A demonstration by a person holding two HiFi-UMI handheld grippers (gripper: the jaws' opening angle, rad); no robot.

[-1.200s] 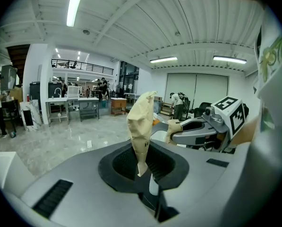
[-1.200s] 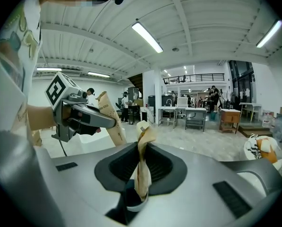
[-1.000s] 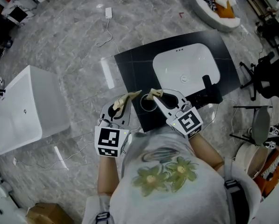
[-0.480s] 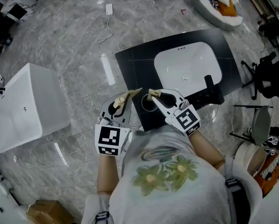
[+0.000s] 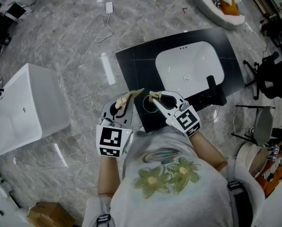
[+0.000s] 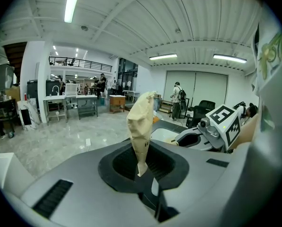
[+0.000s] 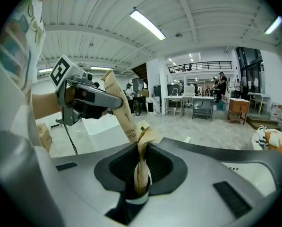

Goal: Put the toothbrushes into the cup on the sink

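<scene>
- The left gripper (image 5: 118, 109), at the lower centre of the head view, is clamped on the first wrapped toothbrush (image 6: 141, 126). The beige paper wrapper stands up from between the jaws and leans a little to the right in the left gripper view.
- The right gripper (image 5: 158, 101) is just beside it on the right and grips the second wrapped toothbrush (image 7: 141, 167). The crumpled paper end rises out from between the pressed jaws.
- The cup (image 5: 148, 106), dark and round, stands on the black counter (image 5: 136, 67) between the two grippers. It is near the counter's lower edge, to the lower left of the white sink basin (image 5: 190, 67).
- In the head view the tip of the second wrapped toothbrush lies over the upper rim of the cup; whether it touches the cup I cannot tell.
- A black faucet (image 5: 209, 84) stands at the lower right of the basin.
- A white box (image 5: 22, 110) sits on the marble floor (image 5: 74, 41) at the left, well apart from the counter.
</scene>
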